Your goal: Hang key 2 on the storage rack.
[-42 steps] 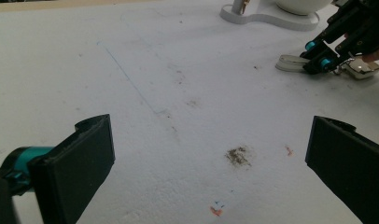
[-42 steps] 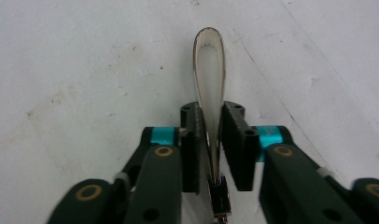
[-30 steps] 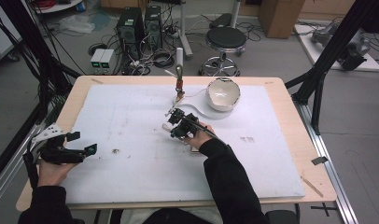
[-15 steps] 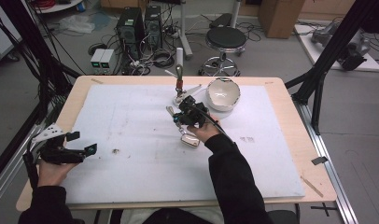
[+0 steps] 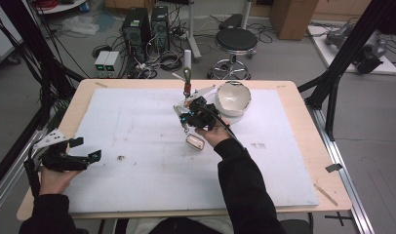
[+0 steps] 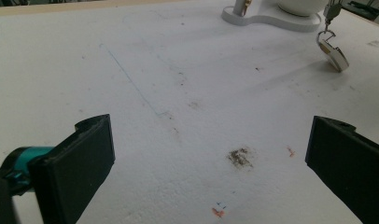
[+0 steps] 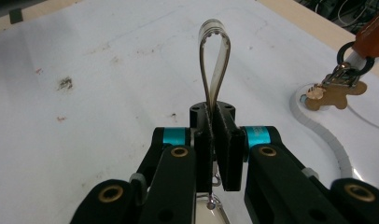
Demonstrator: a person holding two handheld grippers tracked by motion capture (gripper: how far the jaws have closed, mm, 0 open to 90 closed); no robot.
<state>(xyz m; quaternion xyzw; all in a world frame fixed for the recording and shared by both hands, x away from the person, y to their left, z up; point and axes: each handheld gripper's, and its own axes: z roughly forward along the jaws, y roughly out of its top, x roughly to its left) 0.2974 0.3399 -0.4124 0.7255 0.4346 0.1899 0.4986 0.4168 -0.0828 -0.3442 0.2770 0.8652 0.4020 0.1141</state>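
My right gripper (image 5: 190, 110) is shut on the loop strap (image 7: 214, 56) of a keychain, held above the white mat near the stand. Its clasp and silver tag (image 5: 195, 142) hang below the jaws, off the mat; the tag (image 6: 333, 54) also dangles in the left gripper view. Just beyond stands a white stand (image 5: 187, 59) from which hangs a brown strap (image 7: 372, 34) with a gingerbread-shaped charm (image 7: 334, 96). My left gripper (image 5: 84, 150) rests at the mat's left front edge, open, with nothing between its jaws (image 6: 211, 158).
A white bowl (image 5: 232, 97) sits tilted right of the stand, on the stand's white base (image 6: 271, 18). The white mat (image 5: 137, 146) covers most of the wooden table (image 5: 303, 122). Dirt marks (image 6: 239, 157) dot the mat near the left gripper.
The right gripper has lifted the keychain off the mat and carried it back toward the stand; the tag now hangs free. The left gripper has stayed put.
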